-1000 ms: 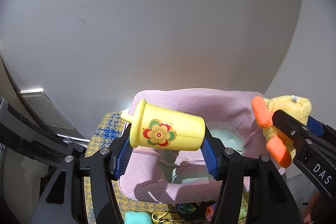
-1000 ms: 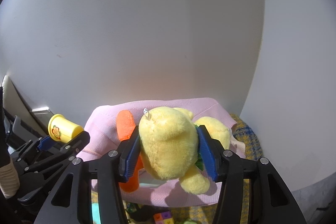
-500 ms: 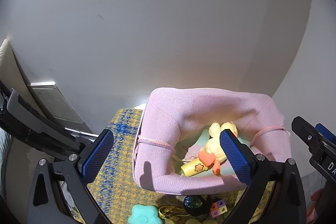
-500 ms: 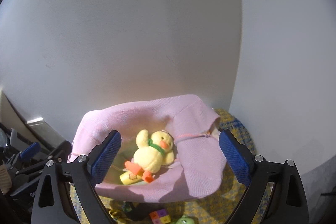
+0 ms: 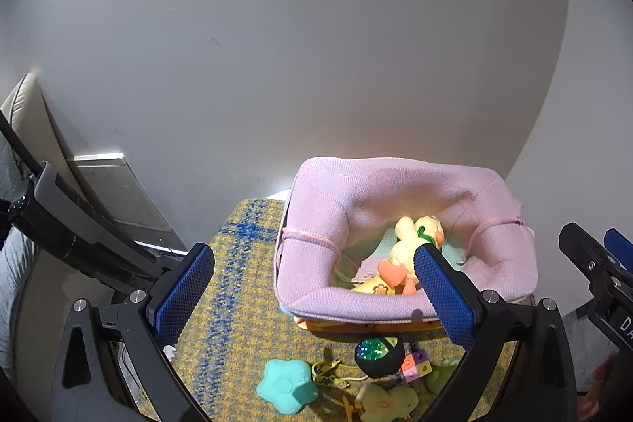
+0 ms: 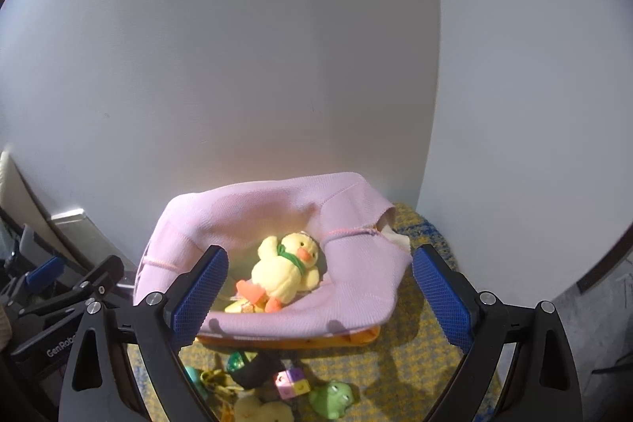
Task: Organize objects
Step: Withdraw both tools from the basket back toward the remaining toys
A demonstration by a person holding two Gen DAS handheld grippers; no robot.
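A pink fabric basket (image 5: 316,248) (image 6: 356,275) stands on a yellow and blue woven mat by the wall. Inside it lie a yellow plush duck (image 5: 415,244) (image 6: 285,269) with orange feet and a yellow cup (image 5: 376,286) (image 6: 237,306) with a flower print, partly under the duck. My left gripper (image 5: 314,291) is open and empty, held back above the basket's near left side. My right gripper (image 6: 318,297) is open and empty above the basket's near rim. The right gripper also shows at the right edge of the left wrist view (image 5: 593,271).
On the mat (image 5: 237,271) in front of the basket lie a teal star-shaped toy (image 5: 287,386), a dark ball-like toy (image 5: 378,356), a pastel cube block (image 6: 292,382), a green frog toy (image 6: 332,398), a pale yellow plush (image 5: 385,402). A leaning panel (image 5: 118,192) stands at left.
Both grippers opened and let go: the cup and the duck dropped into the basket. Both grippers then drew back and up from the basket.
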